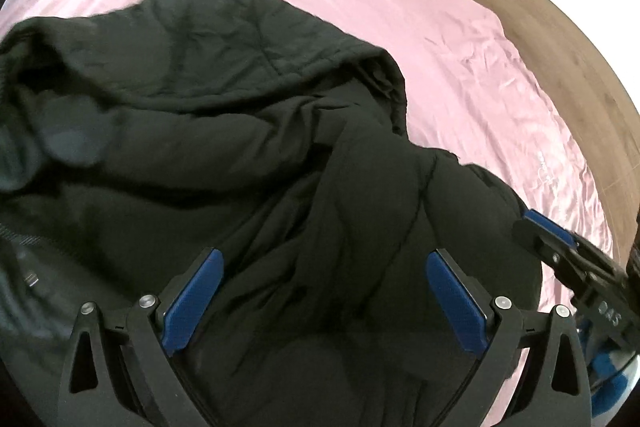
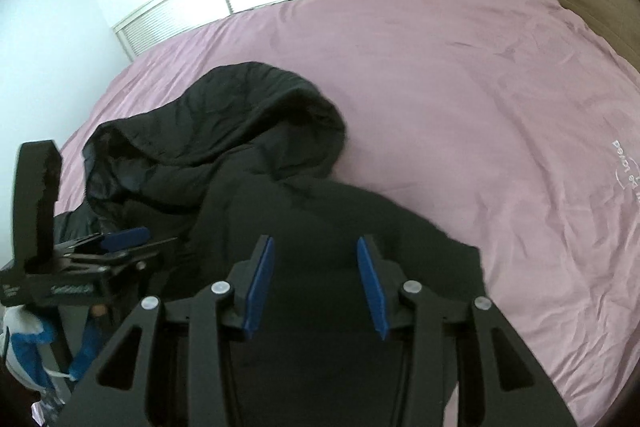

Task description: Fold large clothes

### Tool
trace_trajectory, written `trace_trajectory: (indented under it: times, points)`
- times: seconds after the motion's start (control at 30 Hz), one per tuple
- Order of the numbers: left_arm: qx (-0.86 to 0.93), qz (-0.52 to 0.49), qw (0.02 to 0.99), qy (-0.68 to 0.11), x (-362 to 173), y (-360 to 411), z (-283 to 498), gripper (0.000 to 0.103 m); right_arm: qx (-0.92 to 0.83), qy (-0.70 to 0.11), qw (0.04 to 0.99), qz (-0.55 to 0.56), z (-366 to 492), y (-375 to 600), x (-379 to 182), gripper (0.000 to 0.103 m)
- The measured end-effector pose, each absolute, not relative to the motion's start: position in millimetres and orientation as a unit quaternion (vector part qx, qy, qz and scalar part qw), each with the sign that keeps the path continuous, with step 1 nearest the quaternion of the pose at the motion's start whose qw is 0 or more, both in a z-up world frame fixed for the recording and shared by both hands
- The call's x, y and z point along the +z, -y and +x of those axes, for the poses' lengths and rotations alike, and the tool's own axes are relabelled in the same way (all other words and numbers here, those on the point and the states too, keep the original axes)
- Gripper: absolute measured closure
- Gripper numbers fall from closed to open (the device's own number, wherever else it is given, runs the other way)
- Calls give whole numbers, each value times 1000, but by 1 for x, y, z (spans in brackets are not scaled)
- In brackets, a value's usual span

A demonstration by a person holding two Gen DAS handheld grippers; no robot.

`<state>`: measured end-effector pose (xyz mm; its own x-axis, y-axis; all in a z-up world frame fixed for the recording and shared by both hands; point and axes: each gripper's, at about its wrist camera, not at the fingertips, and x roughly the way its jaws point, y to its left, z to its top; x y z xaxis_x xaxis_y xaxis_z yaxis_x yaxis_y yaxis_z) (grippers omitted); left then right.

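We hold the left gripper point(image 1: 324, 263) and right gripper point(image 2: 316, 247) with fingers spread, seemingly pinching nothing, over the black jacket point(image 1: 208, 115) crumpled on the near-left of the pink bed point(image 2: 460, 99).

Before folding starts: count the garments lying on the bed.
1: a black hooded jacket bunched on the pink sheet, near its left side. More could lie beneath it, unseen.

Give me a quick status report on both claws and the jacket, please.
Left claw open above black jacket. Right claw open, nothing gripped. Jacket bunched on pink bedsheet, unfolded. Nothing in the way.
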<state>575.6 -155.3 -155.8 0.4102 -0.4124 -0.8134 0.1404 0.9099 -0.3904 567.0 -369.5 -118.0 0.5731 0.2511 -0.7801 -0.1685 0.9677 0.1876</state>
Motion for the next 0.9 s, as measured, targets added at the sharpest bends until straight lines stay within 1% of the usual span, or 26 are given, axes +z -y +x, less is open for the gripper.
trace_trajectory:
  times: [0.03, 0.17, 0.23, 0.3, 0.33, 0.37, 0.4, 0.43, 0.6, 0.73, 0.83, 0.9]
  points:
    - [-177, -144, 822, -522, -162, 160, 585, 3, 111, -447, 886, 46, 570, 374, -121, 55]
    - [-187, -154, 811, -532, -173, 176, 603, 4, 95, -454, 884, 61, 577, 383, -134, 50]
    - [-202, -152, 803, -539, -179, 186, 607, 18, 93, -467, 877, 65, 581, 381, -146, 46]
    - [-212, -147, 793, -551, -183, 195, 608, 54, 91, -478, 871, 63, 583, 377, -155, 42]
    - [-221, -157, 786, -556, -185, 195, 606, 64, 91, -483, 869, 62, 584, 374, -160, 41]
    - [-223, -163, 783, -557, -185, 193, 605, 76, 93, -487, 866, 61, 584, 371, -163, 41]
    - [-222, -171, 784, -554, -182, 189, 599, 92, 96, -488, 866, 61, 583, 368, -165, 41]
    - [-229, -180, 780, -553, -178, 185, 593, 95, 101, -489, 864, 61, 581, 364, -166, 41]
    - [-198, -158, 808, -531, -140, 155, 527, 95, 154, -484, 860, 43, 556, 336, -154, 41]
    - [-150, -159, 818, -532, -124, 120, 472, 94, 228, -486, 843, 28, 525, 301, -151, 41]
    - [-114, -112, 816, -555, -136, 106, 448, 85, 260, -493, 830, -10, 506, 267, -162, 41]
    - [-90, -83, 811, -571, -152, 100, 442, 71, 259, -500, 825, -39, 502, 251, -175, 40]
